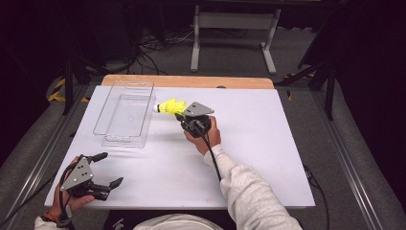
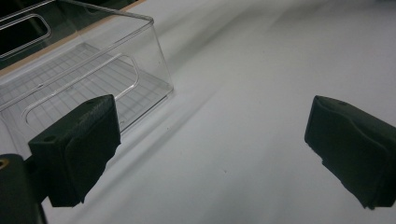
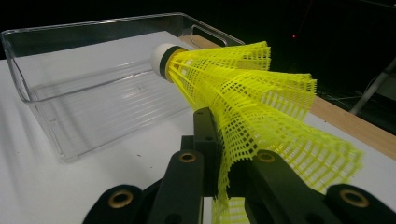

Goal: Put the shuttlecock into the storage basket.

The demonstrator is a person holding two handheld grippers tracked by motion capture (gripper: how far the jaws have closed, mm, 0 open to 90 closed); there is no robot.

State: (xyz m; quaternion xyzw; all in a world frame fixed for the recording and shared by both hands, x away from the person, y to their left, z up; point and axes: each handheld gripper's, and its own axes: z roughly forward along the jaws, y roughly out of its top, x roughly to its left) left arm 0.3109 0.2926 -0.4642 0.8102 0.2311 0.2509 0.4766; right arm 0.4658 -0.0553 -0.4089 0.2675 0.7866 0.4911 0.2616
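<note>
A yellow shuttlecock (image 1: 170,106) (image 3: 243,93) with a white cork tip hangs above the table, its mesh skirt pinched by my right gripper (image 1: 181,116) (image 3: 219,154). Its cork points toward the clear plastic bin (image 1: 125,112) (image 3: 93,88), just right of the bin's rim. My left gripper (image 1: 107,169) (image 2: 210,149) rests low at the table's near left corner, jaws wide apart with nothing between them. In the left gripper view the bin (image 2: 84,84) stands ahead to the left with nothing inside it.
The white table top (image 1: 258,143) has a wooden strip (image 1: 191,81) along its far edge. Beyond it are a dark floor, cables and a white stand (image 1: 234,28). Metal rails (image 1: 349,167) run along both sides.
</note>
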